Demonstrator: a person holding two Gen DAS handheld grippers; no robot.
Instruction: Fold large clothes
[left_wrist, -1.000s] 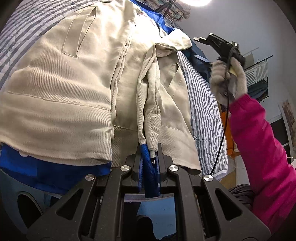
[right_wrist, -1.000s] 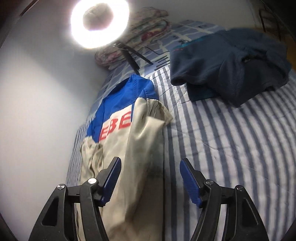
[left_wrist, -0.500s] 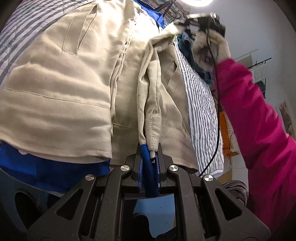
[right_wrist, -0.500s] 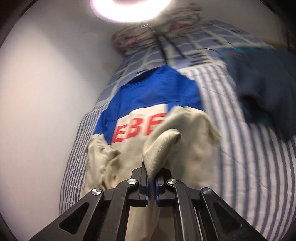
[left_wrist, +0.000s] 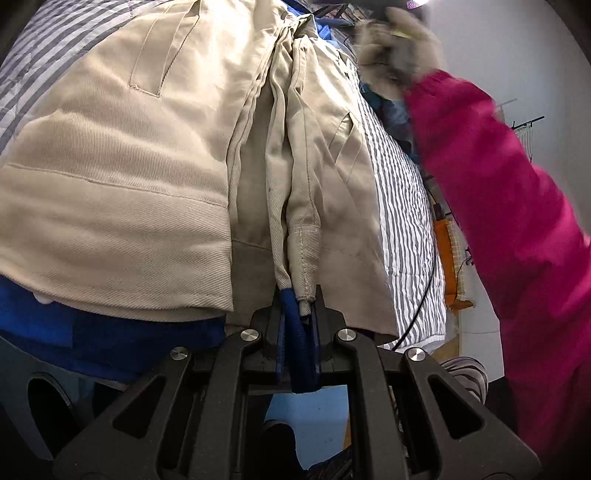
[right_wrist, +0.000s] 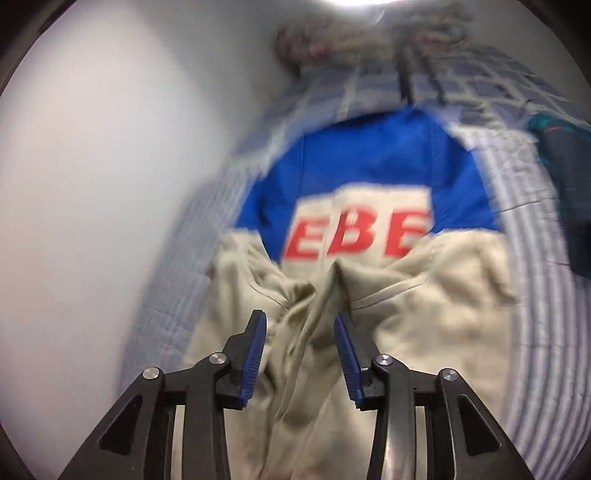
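A beige and blue jacket (left_wrist: 147, 166) lies spread on the striped bed, its blue yoke with red letters (right_wrist: 354, 236) facing the right wrist view. My left gripper (left_wrist: 298, 314) is shut on the blue ribbed cuff of the beige sleeve (left_wrist: 295, 184), which runs up the middle of the jacket. My right gripper (right_wrist: 301, 332) hangs over the jacket's bunched centre with its jaws opening. A ridge of beige fabric (right_wrist: 314, 306) lies between the blue pads, and the pads do not press on it. The right view is blurred.
A gloved hand (left_wrist: 399, 48) and pink sleeve (left_wrist: 498, 206) reach over the bed's right side. A dark blue garment (right_wrist: 565, 177) lies at the right edge. A patterned bundle (right_wrist: 351, 37) sits at the bed's head. A white wall (right_wrist: 92, 166) runs along the left.
The right gripper moved in over the jacket, shut on the folded sleeve fabric, carried it toward the centre and has let go. The left gripper stayed put on the cuff.
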